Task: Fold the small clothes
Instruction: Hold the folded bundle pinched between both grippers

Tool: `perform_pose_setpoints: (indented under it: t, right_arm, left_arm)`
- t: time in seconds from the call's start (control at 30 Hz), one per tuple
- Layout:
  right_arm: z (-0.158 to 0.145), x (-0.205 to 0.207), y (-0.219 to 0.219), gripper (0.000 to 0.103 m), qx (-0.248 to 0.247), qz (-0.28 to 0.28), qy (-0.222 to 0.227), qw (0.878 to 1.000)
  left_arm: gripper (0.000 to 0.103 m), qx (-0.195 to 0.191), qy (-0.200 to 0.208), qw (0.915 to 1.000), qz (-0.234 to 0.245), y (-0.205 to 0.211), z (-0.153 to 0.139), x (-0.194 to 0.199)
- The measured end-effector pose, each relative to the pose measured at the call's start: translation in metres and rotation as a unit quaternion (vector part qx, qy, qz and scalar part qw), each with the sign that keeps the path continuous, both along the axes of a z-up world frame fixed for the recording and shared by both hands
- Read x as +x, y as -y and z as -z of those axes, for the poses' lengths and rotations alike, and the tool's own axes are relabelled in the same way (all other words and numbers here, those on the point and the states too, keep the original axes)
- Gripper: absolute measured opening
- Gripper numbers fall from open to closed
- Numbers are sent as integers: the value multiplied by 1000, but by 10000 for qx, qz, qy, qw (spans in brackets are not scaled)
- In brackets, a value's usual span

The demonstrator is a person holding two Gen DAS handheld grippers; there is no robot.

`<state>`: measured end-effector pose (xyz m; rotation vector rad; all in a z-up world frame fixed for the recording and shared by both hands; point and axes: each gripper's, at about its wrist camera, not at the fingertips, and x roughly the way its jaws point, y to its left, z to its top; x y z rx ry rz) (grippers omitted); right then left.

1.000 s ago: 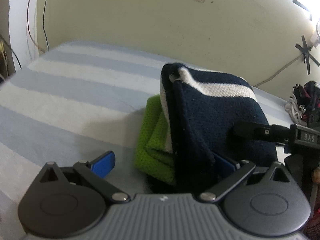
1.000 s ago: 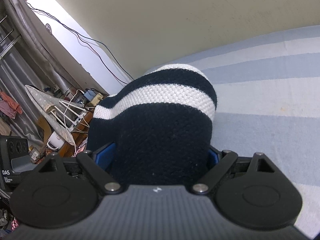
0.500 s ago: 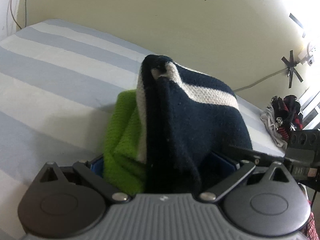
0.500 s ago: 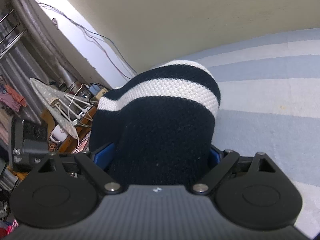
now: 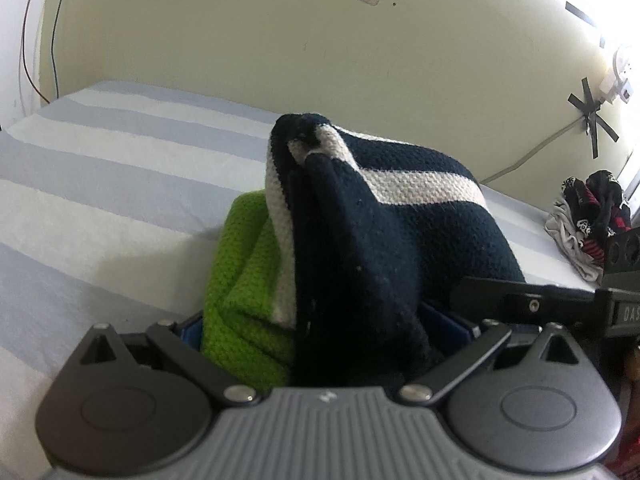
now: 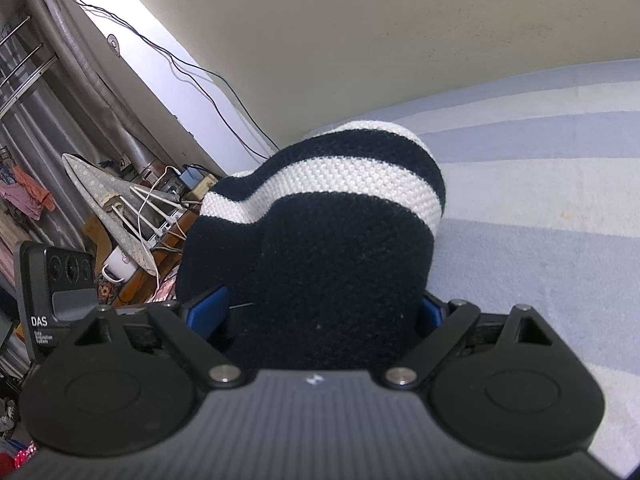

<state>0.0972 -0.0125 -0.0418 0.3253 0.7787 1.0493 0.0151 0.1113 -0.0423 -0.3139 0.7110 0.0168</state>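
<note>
Since a second ago the left gripper [image 5: 320, 324] has closed: its blue pad, then lying clear to the left, now presses the green layer of the knitted garment [image 5: 384, 232]. The claw is clamped on the folded bundle, green on the left, navy with white stripes on the right, held just above the striped bed sheet [image 5: 104, 184]. The right gripper [image 6: 324, 312] pinches the same garment's navy end; a clothes pile [image 5: 588, 216] sits far right.
</note>
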Motion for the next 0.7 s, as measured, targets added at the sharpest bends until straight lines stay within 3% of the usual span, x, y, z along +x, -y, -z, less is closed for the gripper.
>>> perform_pose_setpoints:
  t: [0.13, 0.7]
  right_arm:
    - [0, 0, 0, 96, 4, -5, 21, 10000]
    - [0, 0, -2, 103, 3, -142, 101, 9998]
  left_arm:
    - [103, 138, 84, 9999, -54, 8, 3, -2]
    - [103, 80, 146, 9998, -60, 5, 5, -8]
